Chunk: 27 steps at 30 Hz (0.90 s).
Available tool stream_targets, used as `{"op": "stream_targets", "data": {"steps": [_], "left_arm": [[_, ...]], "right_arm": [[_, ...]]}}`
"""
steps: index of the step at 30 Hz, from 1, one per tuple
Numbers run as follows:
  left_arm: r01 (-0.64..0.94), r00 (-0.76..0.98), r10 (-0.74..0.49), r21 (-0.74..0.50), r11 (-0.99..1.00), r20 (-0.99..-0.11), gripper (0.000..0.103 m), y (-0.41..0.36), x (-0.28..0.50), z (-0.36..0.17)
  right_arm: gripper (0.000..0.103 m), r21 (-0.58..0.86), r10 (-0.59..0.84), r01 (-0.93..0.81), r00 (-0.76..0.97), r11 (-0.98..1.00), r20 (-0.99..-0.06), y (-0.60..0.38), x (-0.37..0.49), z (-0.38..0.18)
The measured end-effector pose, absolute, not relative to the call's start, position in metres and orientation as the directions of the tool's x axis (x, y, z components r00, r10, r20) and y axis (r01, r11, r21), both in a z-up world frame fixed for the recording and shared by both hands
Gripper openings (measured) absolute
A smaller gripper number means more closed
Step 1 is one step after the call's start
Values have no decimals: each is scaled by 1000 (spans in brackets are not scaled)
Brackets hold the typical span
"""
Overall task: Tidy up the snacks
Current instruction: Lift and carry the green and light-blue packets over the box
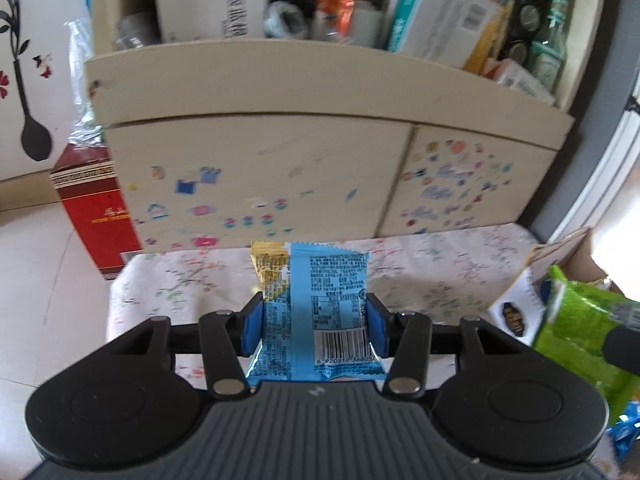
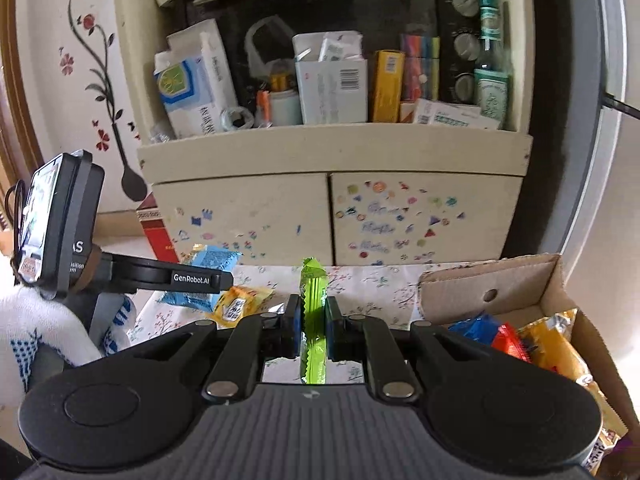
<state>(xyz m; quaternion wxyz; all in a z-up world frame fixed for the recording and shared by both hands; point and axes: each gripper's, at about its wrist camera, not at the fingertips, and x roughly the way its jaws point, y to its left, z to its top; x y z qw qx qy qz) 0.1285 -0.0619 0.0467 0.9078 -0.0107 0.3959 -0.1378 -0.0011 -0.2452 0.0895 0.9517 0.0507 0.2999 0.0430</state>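
Clamped between the blue pads of the left gripper [image 1: 316, 322], a light-blue foil snack packet [image 1: 320, 312] stands upright, tilted down over the floral tablecloth [image 1: 432, 268] short of the cream cabinet [image 1: 320, 168]. Right view: the right gripper [image 2: 314, 326] pinches a thin green snack wrapper [image 2: 314, 320] edge-on above the cloth, the brown cardboard box [image 2: 500, 276] of snacks open just right.

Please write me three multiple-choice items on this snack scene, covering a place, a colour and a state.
1. Where is the cardboard box in the right wrist view?
A. right of the gripper
B. on the shelf
C. on the floor at left

2. What colour is the packet in the right gripper?
A. red
B. green
C. white

3. What is the left gripper doing?
A. hanging open, empty
B. gripping a bottle
C. gripping a blue packet

Answers: 1 A, it sits at right on the tablecloth; 2 B, green wrapper between the fingers; 3 C, pads press its sides.
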Motion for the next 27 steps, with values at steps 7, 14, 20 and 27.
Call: {"op": "stream_targets", "data": {"steps": [7, 14, 20, 27], "left_arm": [[317, 660, -313, -124, 940, -683, 50, -92, 116, 58], [396, 670, -381, -126, 909, -637, 50, -119, 102, 71], [478, 664, -448, -121, 870, -598, 50, -149, 90, 80], [567, 618, -535, -144, 811, -576, 50, -187, 82, 80]], "right_arm": [[15, 143, 74, 3, 843, 990, -532, -268, -8, 101], [15, 202, 11, 101, 874, 974, -486, -306, -18, 117], [15, 241, -74, 214, 872, 947, -483, -337, -30, 121], [15, 279, -134, 309, 852, 909, -506, -364, -40, 119]]}}
